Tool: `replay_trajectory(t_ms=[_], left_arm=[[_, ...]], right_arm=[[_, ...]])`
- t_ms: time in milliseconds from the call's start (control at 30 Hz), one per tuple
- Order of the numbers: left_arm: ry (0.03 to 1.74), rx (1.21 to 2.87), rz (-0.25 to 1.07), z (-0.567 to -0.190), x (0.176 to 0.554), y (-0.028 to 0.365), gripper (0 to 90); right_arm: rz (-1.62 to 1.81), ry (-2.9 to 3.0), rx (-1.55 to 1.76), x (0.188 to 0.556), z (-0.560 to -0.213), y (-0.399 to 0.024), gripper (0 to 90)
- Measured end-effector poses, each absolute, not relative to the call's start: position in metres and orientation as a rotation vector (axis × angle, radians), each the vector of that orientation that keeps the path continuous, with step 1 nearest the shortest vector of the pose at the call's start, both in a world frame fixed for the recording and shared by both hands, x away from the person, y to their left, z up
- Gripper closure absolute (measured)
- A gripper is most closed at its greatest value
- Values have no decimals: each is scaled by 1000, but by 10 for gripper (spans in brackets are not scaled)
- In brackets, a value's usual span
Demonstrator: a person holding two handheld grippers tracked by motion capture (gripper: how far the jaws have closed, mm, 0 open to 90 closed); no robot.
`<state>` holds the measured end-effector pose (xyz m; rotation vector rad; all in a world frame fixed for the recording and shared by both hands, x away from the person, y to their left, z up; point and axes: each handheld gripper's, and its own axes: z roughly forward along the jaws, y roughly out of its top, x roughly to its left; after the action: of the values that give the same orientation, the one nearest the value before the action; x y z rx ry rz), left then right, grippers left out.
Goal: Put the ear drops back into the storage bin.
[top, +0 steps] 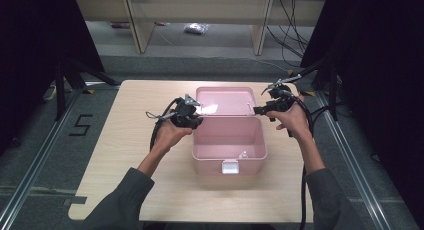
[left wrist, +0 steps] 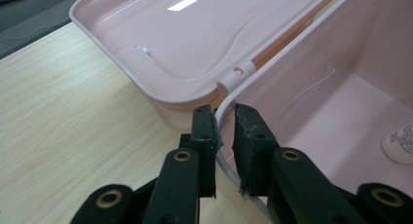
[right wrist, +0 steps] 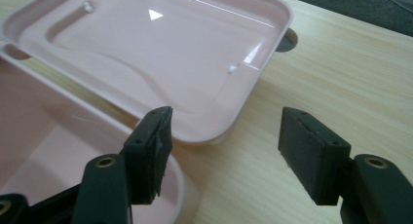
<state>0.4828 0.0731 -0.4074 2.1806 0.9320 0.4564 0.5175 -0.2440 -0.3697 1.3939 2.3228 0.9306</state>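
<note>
The pink plastic box [top: 229,140] stands open in the middle of the wooden table [top: 125,155], its lid [top: 225,101] laid back. The left gripper [left wrist: 224,131] clamps the box's rim. The right gripper [right wrist: 224,146] is spread wide, holding nothing. A small white bottle [left wrist: 400,143] inside bears unreadable print; floor tape [top: 80,125] reads "5".

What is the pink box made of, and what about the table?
The pink box looks like smooth, glossy plastic: its open lid mirrors the ceiling light, and its walls are thin with rounded moulded corners. The table looks like pale wood with a matt finish; fine grain lines run across it, though it could be a printed wood-look laminate.
</note>
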Motion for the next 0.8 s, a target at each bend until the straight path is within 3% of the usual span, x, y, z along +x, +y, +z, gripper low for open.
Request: replay_trajectory(t_ms=[800], left_arm=[[896,2195,457,-407,477,67,788]], right_arm=[[919,2211,1520,569,-387,-243,559]])
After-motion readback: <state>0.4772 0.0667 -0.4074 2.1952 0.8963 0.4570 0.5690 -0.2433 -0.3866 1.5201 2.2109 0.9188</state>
